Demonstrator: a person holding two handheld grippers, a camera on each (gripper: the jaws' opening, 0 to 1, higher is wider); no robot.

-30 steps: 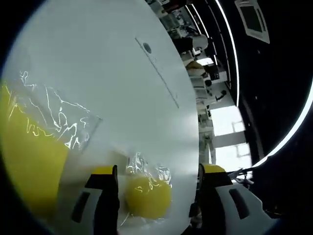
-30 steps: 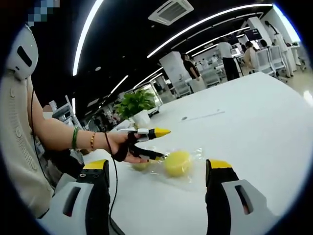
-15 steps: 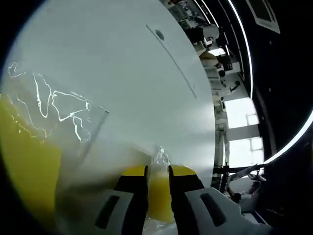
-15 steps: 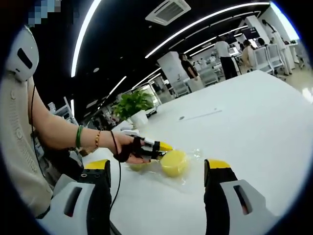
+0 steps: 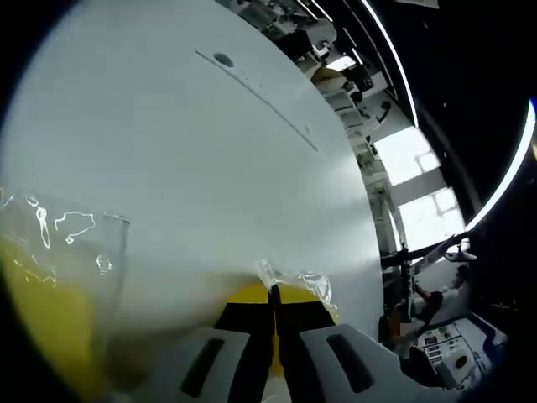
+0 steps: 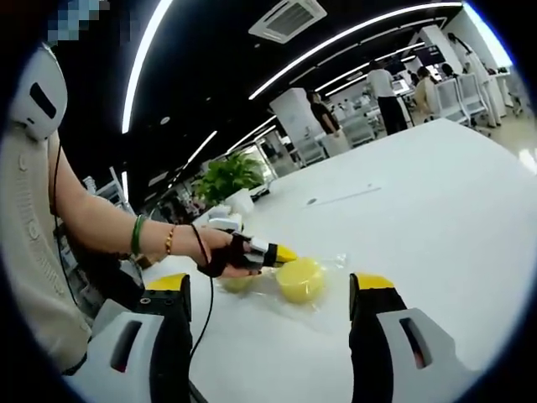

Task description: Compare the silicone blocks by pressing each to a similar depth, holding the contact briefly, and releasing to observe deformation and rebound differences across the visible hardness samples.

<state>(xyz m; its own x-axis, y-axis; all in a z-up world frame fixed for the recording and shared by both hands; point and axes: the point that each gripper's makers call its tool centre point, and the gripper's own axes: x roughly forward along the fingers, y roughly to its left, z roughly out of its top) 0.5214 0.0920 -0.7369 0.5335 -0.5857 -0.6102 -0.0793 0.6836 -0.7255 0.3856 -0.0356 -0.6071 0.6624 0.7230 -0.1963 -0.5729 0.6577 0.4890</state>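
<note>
The yellow block (image 6: 300,280) lies in a clear bag (image 6: 323,290) on the white table (image 6: 436,210), near the edge closest to the person. A second, smaller yellow block (image 6: 237,284) sits just beside it, under the hand (image 6: 220,252), apparently in its own wrap. In the left gripper view the jaws of the left gripper (image 5: 273,295) stand together with hardly a gap, a thin sliver of yellow and crinkled film (image 5: 294,281) showing at their tips; whether the small block is pinched flat between them or has slipped aside I cannot tell. In the right gripper view its yellow tips point at the side of the larger block, touching or nearly so.

The right gripper (image 6: 268,290) hangs back from the blocks, its jaws wide apart with nothing between them.

As a judgement: the blocks are light and soft, likely to yield under the jaws and spring back at rates that differ by hardness. The film is slick and loose, so a block may slide or roll out of a pinch. Take hold across the block's flanks at mid-height, squarely, pressing through the film and not on its loose folds.

A plant (image 6: 228,178) stands toward the far edge
</note>
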